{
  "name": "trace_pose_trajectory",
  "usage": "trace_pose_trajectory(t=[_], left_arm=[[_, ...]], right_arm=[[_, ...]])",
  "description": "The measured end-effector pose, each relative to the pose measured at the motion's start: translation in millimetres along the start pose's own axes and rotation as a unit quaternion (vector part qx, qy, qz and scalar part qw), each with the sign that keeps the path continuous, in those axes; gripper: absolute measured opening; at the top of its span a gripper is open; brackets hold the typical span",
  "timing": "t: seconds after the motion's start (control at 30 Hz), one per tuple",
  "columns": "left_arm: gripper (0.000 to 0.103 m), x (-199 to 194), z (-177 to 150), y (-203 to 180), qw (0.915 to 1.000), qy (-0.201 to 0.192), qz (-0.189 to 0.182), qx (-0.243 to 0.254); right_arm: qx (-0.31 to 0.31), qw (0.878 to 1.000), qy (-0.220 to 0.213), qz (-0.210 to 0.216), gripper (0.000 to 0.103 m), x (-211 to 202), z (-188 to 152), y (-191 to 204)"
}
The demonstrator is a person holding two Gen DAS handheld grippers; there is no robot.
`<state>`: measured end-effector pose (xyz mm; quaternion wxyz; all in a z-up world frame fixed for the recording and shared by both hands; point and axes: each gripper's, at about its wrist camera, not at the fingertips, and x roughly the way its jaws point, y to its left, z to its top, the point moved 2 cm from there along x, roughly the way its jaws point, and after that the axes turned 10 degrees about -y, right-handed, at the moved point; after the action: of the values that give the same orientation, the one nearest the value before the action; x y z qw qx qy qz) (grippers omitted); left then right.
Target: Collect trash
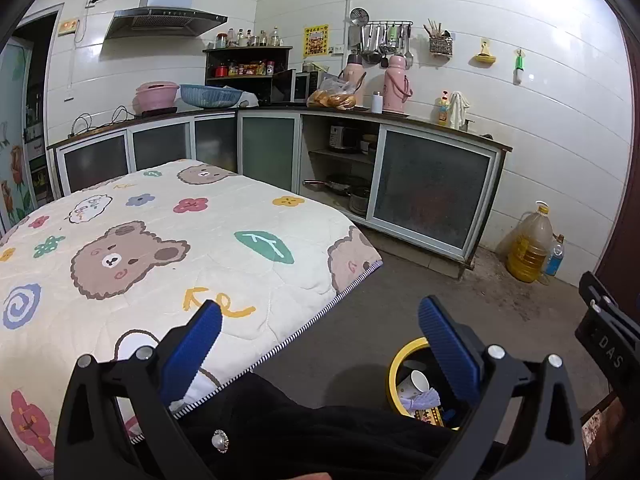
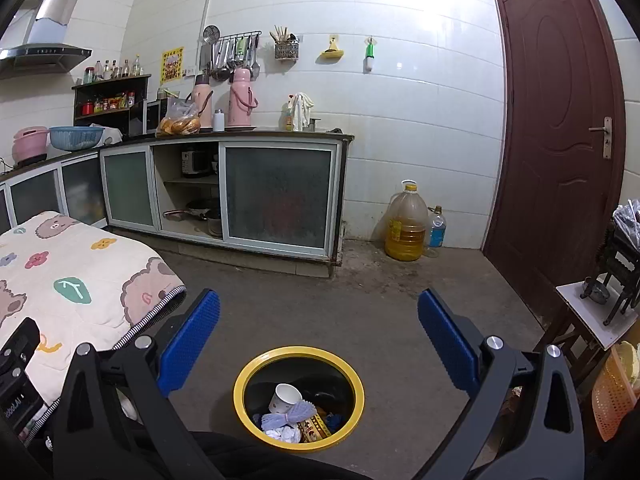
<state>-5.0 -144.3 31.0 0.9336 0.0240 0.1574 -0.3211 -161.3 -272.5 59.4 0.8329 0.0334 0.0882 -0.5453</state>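
Observation:
A yellow-rimmed black trash bin [image 2: 240, 384] stands on the floor below my right gripper [image 2: 319, 320]. It also shows in the left wrist view [image 1: 394, 372]. Inside lie a white paper cup [image 2: 286, 397], a pale blue bundle [image 2: 290, 415], crumpled white paper [image 2: 286, 435] and a yellow wrapper [image 2: 314, 428]. My right gripper is open and empty above the bin. My left gripper [image 1: 319, 328] is open and empty, held over the table's corner and the floor left of the bin. The table [image 1: 160, 240] wears a bear-print quilted cloth with no trash visible on it.
Kitchen counters with glass-door cabinets [image 2: 276, 196] line the far wall. An oil jug [image 2: 406, 222] and a water bottle [image 2: 436, 232] stand by a brown door [image 2: 560, 140]. A small stand [image 2: 592, 312] and an orange basket [image 2: 612, 396] are at right.

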Motion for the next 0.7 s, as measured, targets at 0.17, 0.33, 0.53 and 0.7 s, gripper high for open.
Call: trace_pose_trajectory(t=[0.17, 0.33, 0.53, 0.7], left_arm=[[0.095, -2.1, -0.3, -1.0, 1.0, -0.003, -0.001, 0.002], [0.095, -3.9, -0.6, -5.3, 1.0, -0.002, 0.0, 0.008], [0.095, -4.6, -0.6, -8.1, 1.0, 0.0, -0.004, 0.007], [0.095, -5.6, -0.2, -13.7, 0.9998, 0.001, -0.014, 0.012]], right_arm=[[-0.003, 1.0, 0.003, -0.002, 0.095, 1.0, -1.2, -0.6], [-0.004, 1.0, 0.004, -0.003, 0.095, 1.8, -1.5, -1.3], [-0.004, 1.0, 0.004, -0.003, 0.095, 2.0, -1.2, -1.7], [-0.005, 1.0, 0.005, -0.004, 0.095, 3.0, -1.3, -2.6]])
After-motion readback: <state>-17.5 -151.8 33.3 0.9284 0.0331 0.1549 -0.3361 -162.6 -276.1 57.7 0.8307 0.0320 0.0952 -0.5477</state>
